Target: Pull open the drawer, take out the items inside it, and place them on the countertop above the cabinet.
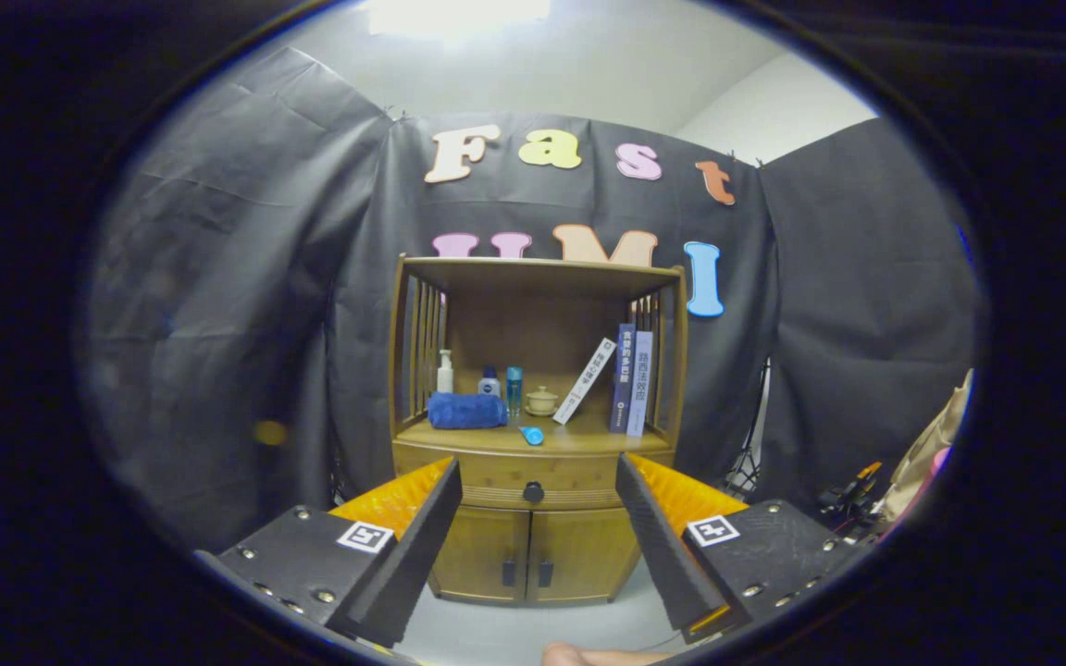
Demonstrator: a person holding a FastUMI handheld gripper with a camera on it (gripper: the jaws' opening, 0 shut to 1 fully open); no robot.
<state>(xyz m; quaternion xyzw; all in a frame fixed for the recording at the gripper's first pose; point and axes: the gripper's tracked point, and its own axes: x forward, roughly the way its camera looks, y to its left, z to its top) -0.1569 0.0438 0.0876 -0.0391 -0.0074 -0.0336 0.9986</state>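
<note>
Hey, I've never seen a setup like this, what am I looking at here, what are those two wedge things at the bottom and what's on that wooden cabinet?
The two wedges are the fingers of a handheld gripper. A person carries it, and the camera rides on it, looking forward along the fingers. They stand open and hold nothing.

Beyond them is a wooden cabinet against a black cloth wall. Its drawer, with a dark knob, is shut, seen between the fingers, with two doors below.

On the countertop above the drawer lie a blue rolled cloth, a pump bottle, two small bottles, a little lidded pot, a small blue item and three books, one leaning.
</note>
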